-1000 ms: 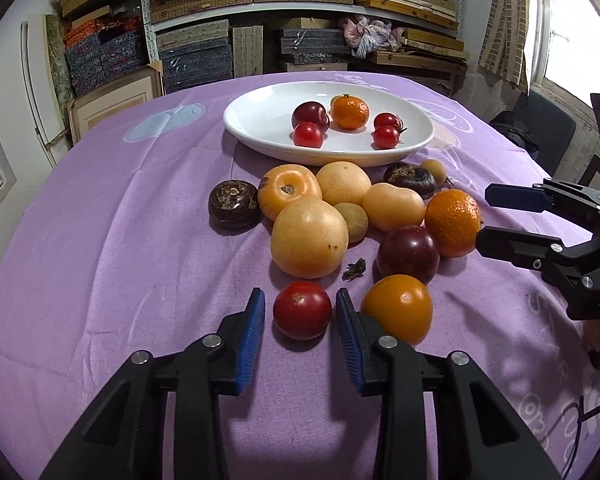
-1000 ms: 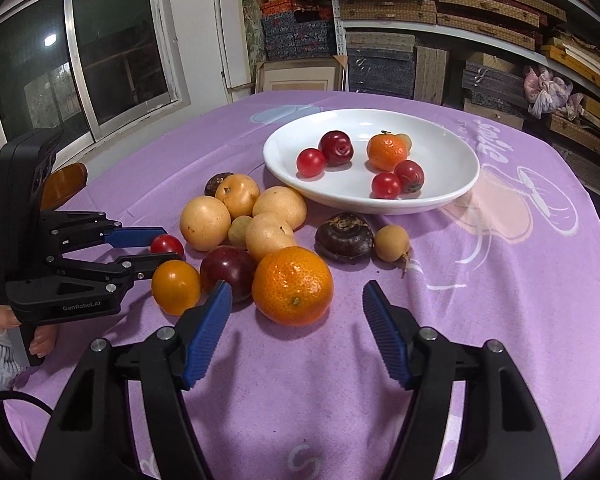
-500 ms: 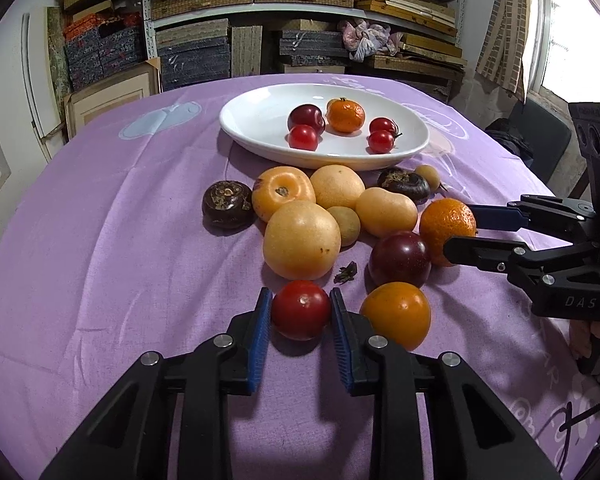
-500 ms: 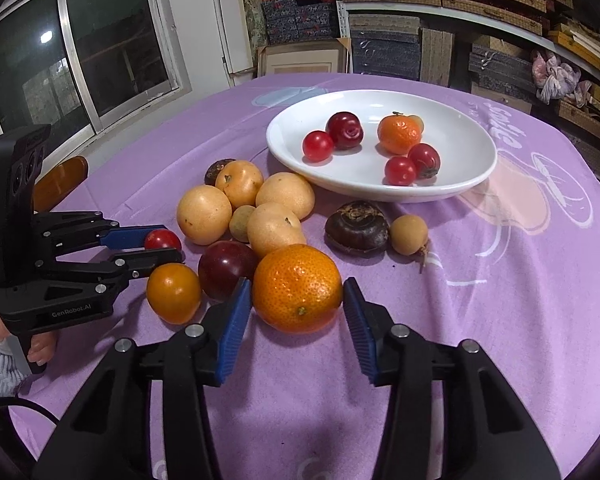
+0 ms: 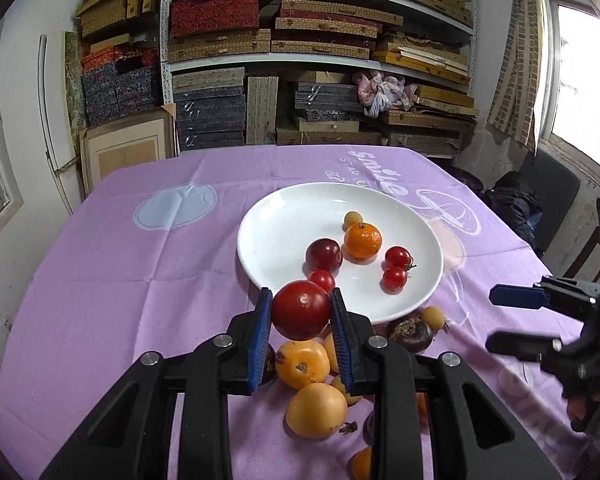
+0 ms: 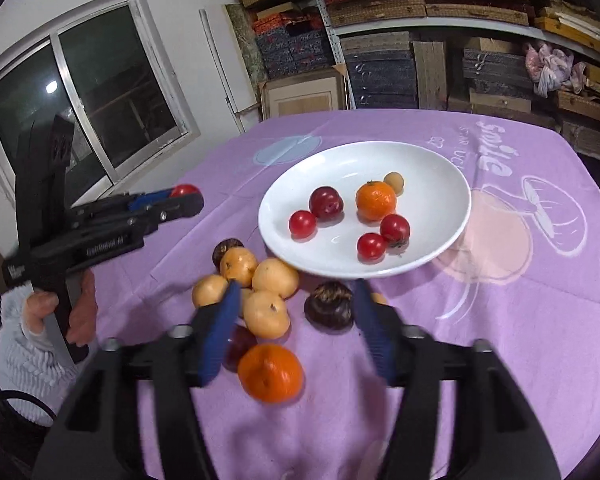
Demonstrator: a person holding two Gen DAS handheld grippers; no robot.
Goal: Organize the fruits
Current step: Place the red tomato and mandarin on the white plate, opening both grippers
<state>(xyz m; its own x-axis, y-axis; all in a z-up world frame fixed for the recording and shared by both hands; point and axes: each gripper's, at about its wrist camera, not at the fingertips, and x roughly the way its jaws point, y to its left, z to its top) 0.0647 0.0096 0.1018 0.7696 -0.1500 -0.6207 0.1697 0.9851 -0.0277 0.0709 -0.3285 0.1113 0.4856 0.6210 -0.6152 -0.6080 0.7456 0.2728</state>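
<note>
My left gripper (image 5: 301, 312) is shut on a red tomato (image 5: 301, 310) and holds it in the air just short of the white plate (image 5: 276, 236). The plate holds an orange (image 5: 362, 241), a dark plum (image 5: 323, 255) and small red tomatoes. My right gripper (image 6: 296, 312) is open and raised above the fruit pile. A large orange (image 6: 270, 373) lies loose on the cloth below it, between the blurred fingers. Yellow fruits (image 6: 266, 314) and a dark brown fruit (image 6: 327, 306) lie in front of the plate (image 6: 440, 168).
The purple tablecloth (image 5: 120, 264) covers a round table. Shelves of stacked boxes (image 5: 260, 60) stand behind it. A window (image 6: 80, 112) is at the left in the right wrist view. The left gripper with the tomato also shows there (image 6: 180, 196).
My left gripper closed on the red tomato and lifted it toward the plate. My right gripper had narrowed around the large orange, then opened and rose without it.
</note>
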